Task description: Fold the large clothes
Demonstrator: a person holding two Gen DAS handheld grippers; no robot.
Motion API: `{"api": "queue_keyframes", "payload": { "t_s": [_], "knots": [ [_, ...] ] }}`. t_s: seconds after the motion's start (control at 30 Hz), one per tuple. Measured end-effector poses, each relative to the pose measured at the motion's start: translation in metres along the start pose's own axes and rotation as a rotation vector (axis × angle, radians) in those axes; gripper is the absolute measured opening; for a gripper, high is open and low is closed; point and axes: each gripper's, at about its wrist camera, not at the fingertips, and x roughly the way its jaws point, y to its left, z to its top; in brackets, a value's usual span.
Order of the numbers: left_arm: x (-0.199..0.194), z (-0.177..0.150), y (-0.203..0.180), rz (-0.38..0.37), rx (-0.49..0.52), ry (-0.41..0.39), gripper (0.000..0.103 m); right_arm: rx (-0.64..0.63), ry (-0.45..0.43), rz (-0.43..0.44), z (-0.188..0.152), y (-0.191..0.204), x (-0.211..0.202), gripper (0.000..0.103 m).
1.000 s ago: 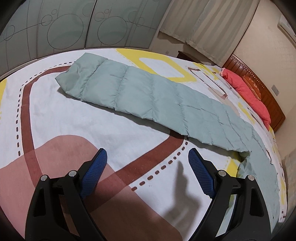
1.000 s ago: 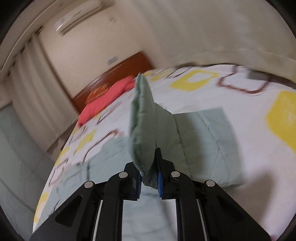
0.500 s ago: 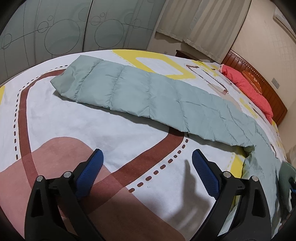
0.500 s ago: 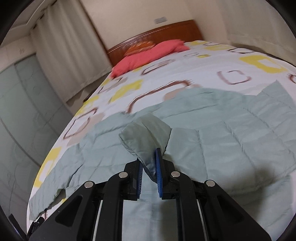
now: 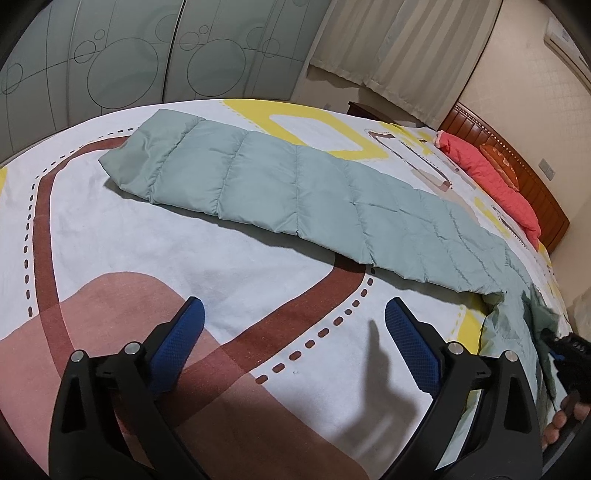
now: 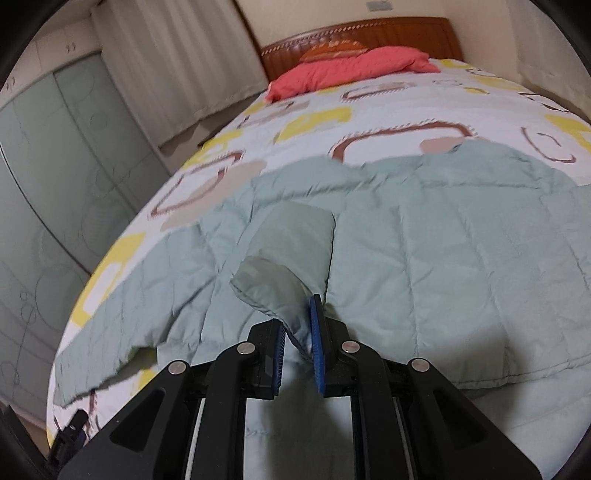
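Observation:
A long pale green quilted garment (image 5: 295,192) lies stretched across the patterned bedspread (image 5: 110,240). My left gripper (image 5: 295,310) hovers over bare bedspread in front of it, jaws wide open with nothing between them. In the right wrist view the same green garment (image 6: 443,240) spreads wide over the bed. My right gripper (image 6: 297,317) is shut on a folded-up corner (image 6: 280,266) of it, held low over the flat part. The right gripper (image 5: 569,350) also shows at the right edge of the left wrist view, with a person's fingers (image 5: 561,417) below it.
A red pillow (image 6: 351,70) lies against the wooden headboard (image 6: 369,33) at the far end of the bed. Frosted green wardrobe doors (image 5: 147,55) and pale curtains (image 5: 399,48) stand beyond the bed's far side. The left gripper (image 6: 70,432) peeks in at the lower left of the right wrist view.
My right gripper has swung the held corner from upright in the air down over the spread garment, and has come into the left wrist view. The left jaws have widened a little.

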Motion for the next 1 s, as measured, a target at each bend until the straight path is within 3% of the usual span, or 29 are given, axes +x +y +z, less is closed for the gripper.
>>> {"api": "queue_keyframes", "payload": {
  "t_s": [0.17,0.2,0.23,0.3,0.5,0.57,0.6,0.8,0.9,1.0],
  "knots": [
    [0.0,0.0,0.0,0.0,0.0,0.0,0.098,-0.026,0.046,-0.007,-0.008,0.011,0.013,0.02],
    [0.0,0.0,0.0,-0.001,-0.001,0.0,0.098,-0.031,0.047,-0.004,-0.008,0.012,0.013,0.03],
    [0.0,0.0,0.0,-0.001,-0.001,0.0,0.098,-0.035,0.046,0.01,-0.009,0.014,0.012,0.051],
    [0.0,0.0,0.0,-0.001,0.0,0.0,0.098,-0.039,0.029,0.037,-0.011,0.02,0.006,0.072],
    [0.0,0.0,0.0,-0.001,0.0,0.0,0.098,-0.065,-0.049,0.025,-0.006,0.009,-0.039,0.072],
    [0.0,0.0,0.0,0.001,0.001,0.0,0.098,-0.036,-0.081,-0.008,0.001,-0.017,-0.059,0.066],
    [0.0,0.0,0.0,0.002,0.001,0.0,0.098,-0.017,-0.09,-0.037,0.006,-0.036,-0.069,0.058],
    [0.0,-0.001,-0.002,0.002,0.003,-0.001,0.099,0.118,-0.131,-0.286,0.02,-0.155,-0.11,0.056],
    [0.001,-0.001,-0.003,0.006,0.006,0.0,0.099,0.14,-0.102,-0.373,0.011,-0.194,-0.11,0.052],
    [0.001,-0.001,-0.004,0.01,0.01,0.001,0.099,0.137,-0.026,-0.383,-0.004,-0.217,-0.091,0.05]
  ]
}}
